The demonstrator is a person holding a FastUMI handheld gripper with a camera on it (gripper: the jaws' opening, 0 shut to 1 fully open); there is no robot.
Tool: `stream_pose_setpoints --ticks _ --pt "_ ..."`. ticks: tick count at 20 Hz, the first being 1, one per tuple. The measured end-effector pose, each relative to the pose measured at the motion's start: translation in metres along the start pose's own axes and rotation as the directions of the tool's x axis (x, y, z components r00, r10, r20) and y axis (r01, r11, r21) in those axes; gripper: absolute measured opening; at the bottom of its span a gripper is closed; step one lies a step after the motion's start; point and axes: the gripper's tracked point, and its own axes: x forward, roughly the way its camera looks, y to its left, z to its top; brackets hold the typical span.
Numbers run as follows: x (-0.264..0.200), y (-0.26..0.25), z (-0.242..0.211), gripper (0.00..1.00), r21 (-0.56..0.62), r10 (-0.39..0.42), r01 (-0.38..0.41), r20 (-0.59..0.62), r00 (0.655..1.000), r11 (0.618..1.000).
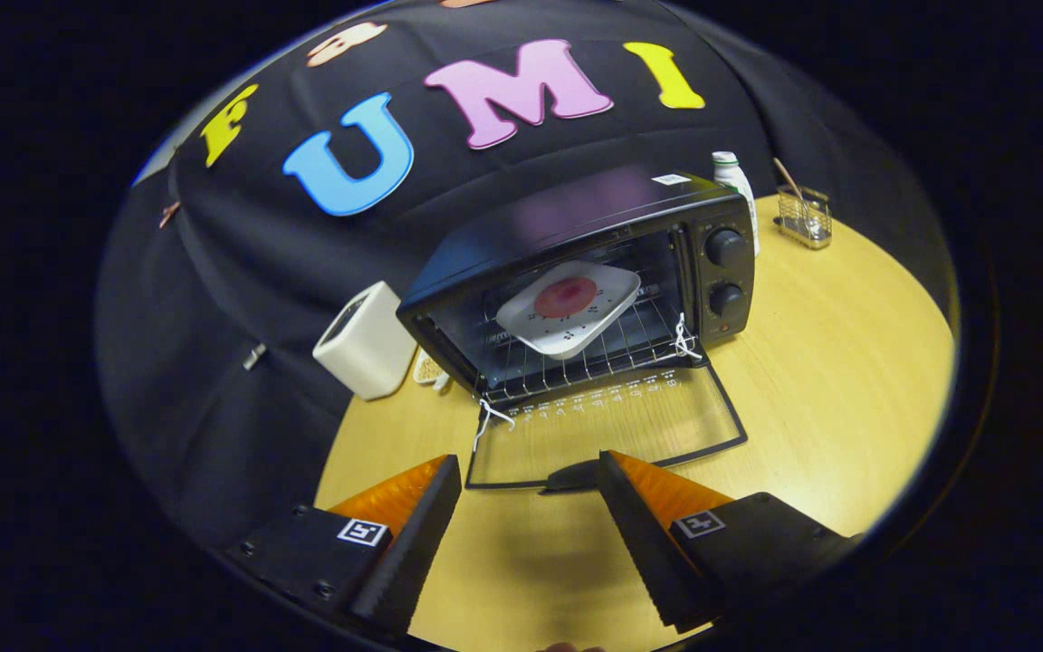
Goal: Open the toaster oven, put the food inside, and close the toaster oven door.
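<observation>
wooden table (829, 362) | gripper (531, 475) spread, empty, before oven door (607, 430) handle

Wooden table (829, 362) under toaster oven (576, 272)

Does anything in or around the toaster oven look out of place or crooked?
The white plate with the food sits tilted and turned on the rack inside the toaster oven. White strings hang at the hinges of the open door. The gripper hovers open before the door.
</observation>
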Motion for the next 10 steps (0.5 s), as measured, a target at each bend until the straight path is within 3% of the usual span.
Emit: stream_pose_setpoints --ticks 3,5,8,10 --pt "-0.004 -0.004 -0.020 0.99 -0.114 -0.034 0.032 -0.020 0.999 0.993" --pt "-0.003 -0.018 -0.028 0.99 -0.166 -0.100 0.095 -0.023 0.995 0.982" --pt "0.004 -0.045 -0.040 0.99 -0.218 -0.200 0.183 -0.054 0.978 0.959" --pt "0.011 -0.054 -0.049 0.99 -0.232 -0.223 0.199 -0.083 0.971 0.952"
